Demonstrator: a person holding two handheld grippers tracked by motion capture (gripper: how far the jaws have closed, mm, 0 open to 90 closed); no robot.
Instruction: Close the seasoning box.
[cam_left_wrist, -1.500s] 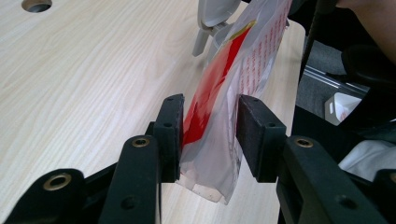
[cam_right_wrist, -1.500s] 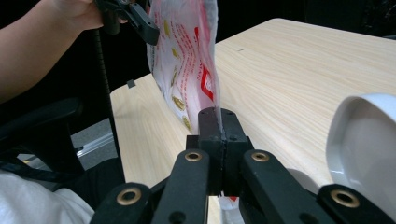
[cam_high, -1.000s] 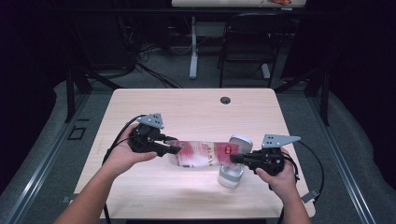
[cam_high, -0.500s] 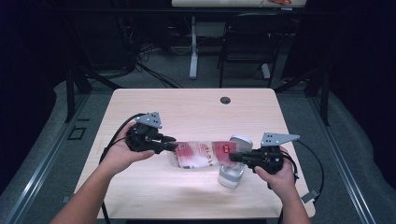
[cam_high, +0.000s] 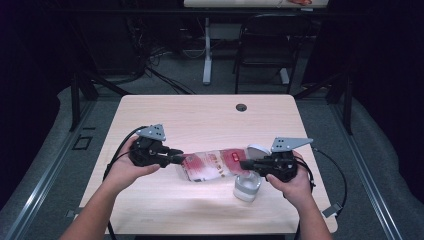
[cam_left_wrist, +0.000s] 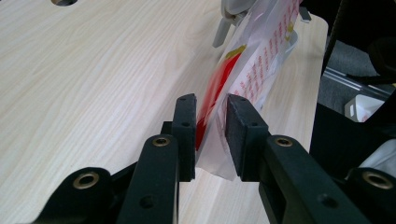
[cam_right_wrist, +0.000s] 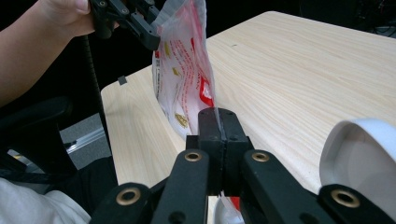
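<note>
Wooden table (cam_high: 200, 115), plastic bag (cam_high: 212, 165) stretched between both tongs, apparently clamped.

Left claw (cam_high: 176, 159) jaws just closing, narrow gap between them, right claw (cam_high: 245, 164) clamped tight, both level, facing inward

The high view looks forward and down from above the person's side, far enough back to take in the whole counter (cam_high: 210, 115), the floor around it and a chair (cam_high: 260, 50) beyond; the left gripper view rides low and close, looking along its own tongs (cam_left_wrist: 211, 126) across the counter; the right gripper view sits just as near behind its tongs (cam_right_wrist: 218, 123), facing back toward the person; all three share the bag (cam_high: 215, 164).
</note>
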